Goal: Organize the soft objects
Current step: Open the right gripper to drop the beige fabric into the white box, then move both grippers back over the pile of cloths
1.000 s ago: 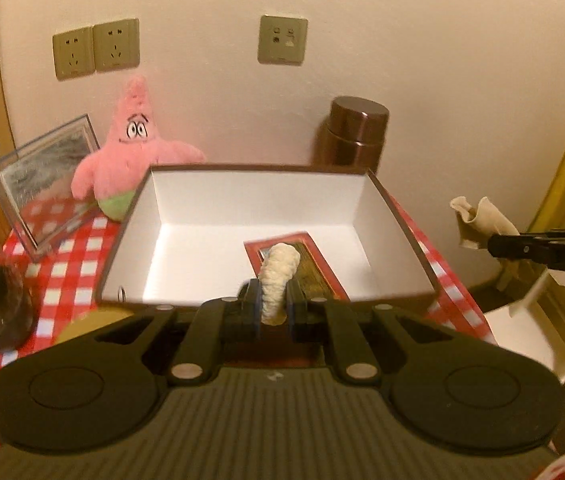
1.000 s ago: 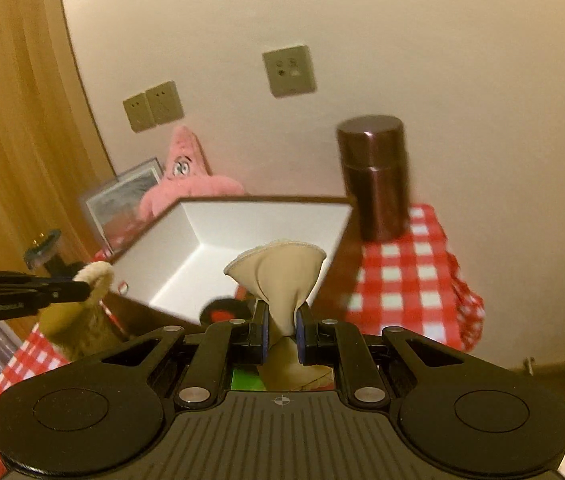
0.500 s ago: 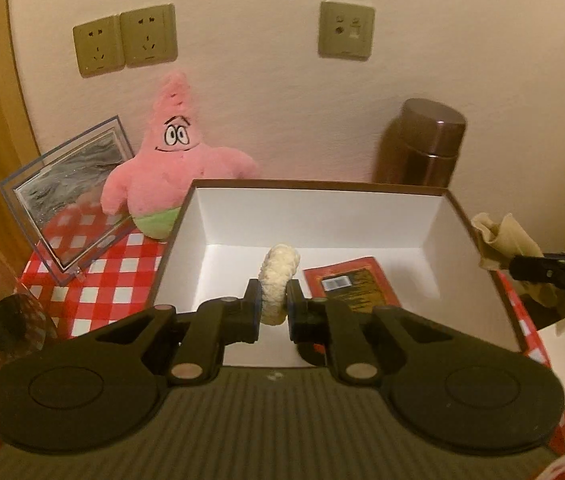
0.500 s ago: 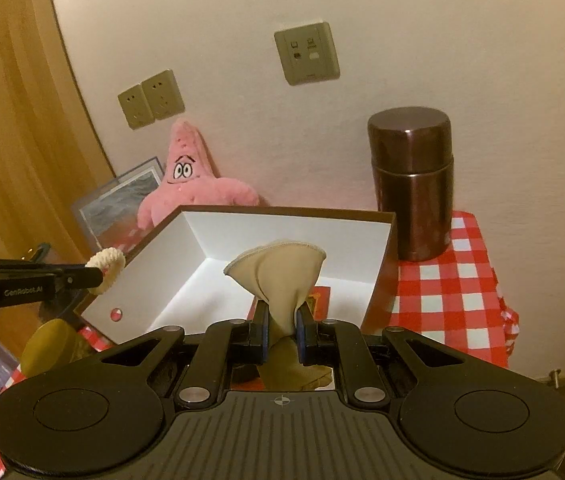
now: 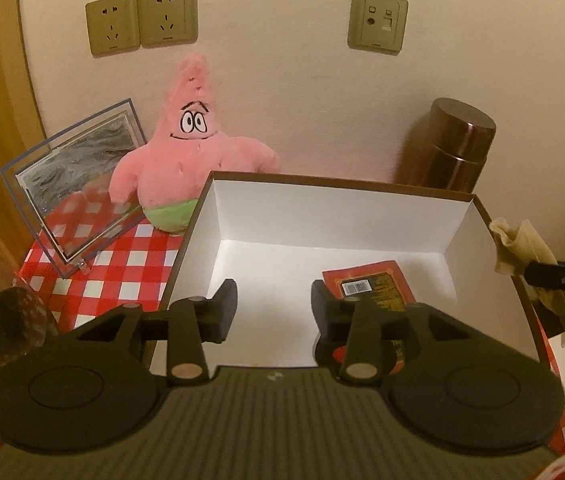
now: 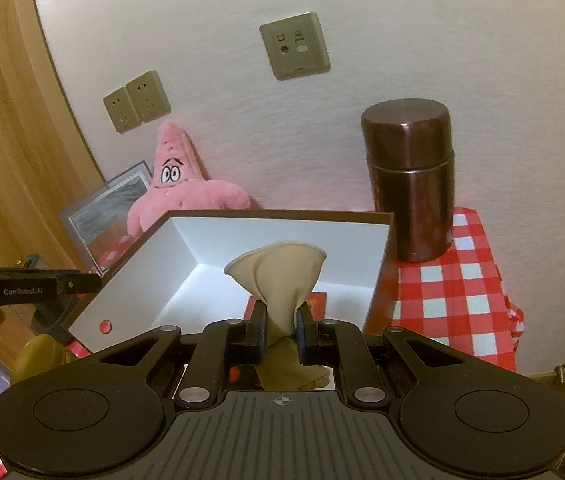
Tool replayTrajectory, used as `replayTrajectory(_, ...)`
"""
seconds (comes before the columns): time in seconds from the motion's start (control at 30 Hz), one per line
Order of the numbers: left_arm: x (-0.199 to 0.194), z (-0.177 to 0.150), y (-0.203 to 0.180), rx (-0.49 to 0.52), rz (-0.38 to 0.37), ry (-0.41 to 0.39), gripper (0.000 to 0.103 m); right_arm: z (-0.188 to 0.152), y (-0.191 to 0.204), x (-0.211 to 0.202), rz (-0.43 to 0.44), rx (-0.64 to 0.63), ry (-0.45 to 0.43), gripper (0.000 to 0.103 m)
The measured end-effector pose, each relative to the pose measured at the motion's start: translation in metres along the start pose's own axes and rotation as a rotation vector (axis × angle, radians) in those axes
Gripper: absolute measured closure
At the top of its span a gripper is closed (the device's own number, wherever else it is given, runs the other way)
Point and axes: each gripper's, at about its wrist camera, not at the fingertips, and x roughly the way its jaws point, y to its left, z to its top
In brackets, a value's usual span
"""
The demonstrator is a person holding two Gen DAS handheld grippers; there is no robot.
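Note:
My left gripper (image 5: 273, 300) hangs over the near left part of the open white box (image 5: 322, 216). Its jaws are opening and nothing is between them. The fluffy white ring does not show in either view. A red packet (image 5: 370, 286) lies on the box floor by the right finger. My right gripper (image 6: 281, 332) is shut on a beige cloth (image 6: 278, 276), held above the box's (image 6: 282, 236) near right side. In the left wrist view that cloth (image 5: 522, 244) shows at the box's right edge. A pink star plush (image 5: 186, 160) sits against the wall behind the box.
A brown metal flask (image 6: 408, 184) stands at the back right on the red checked tablecloth (image 6: 462, 292). A clear photo frame (image 5: 74, 184) leans left of the plush. A dark round object (image 5: 6, 332) sits at the near left. Wall sockets are above.
My left gripper has opened and the fluffy white ring it held is gone from view. Both grippers moved in over the box. The right gripper still holds the beige cloth.

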Motion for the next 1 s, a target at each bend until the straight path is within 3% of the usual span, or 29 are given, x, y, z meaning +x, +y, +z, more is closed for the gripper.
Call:
replayTrajectory(0.07,0.0,-0.001,0.0,0.001,-0.005,0.006,0.062,0.001,0.001,0.002,0.006,0.001,-0.012,0.084)
replayTrajectory(0.13,-0.002,-0.003,-0.001,0.001,-0.009,0.009,0.061,0.002,0.003,0.002,-0.004,0.001,-0.027,0.059)
replayTrajectory(0.2,-0.004,-0.004,-0.001,0.002,-0.014,0.008,0.059,0.003,0.004,-0.001,-0.004,0.009,-0.058,0.05)
replayTrajectory(0.33,-0.013,-0.006,-0.002,0.005,-0.031,0.009,0.046,0.005,0.005,-0.004,-0.01,0.009,-0.064,0.049)
replayTrajectory(1.0,-0.081,-0.028,-0.007,0.049,-0.078,-0.015,0.041,-0.032,0.012,-0.071,-0.05,0.1,-0.062,0.03)
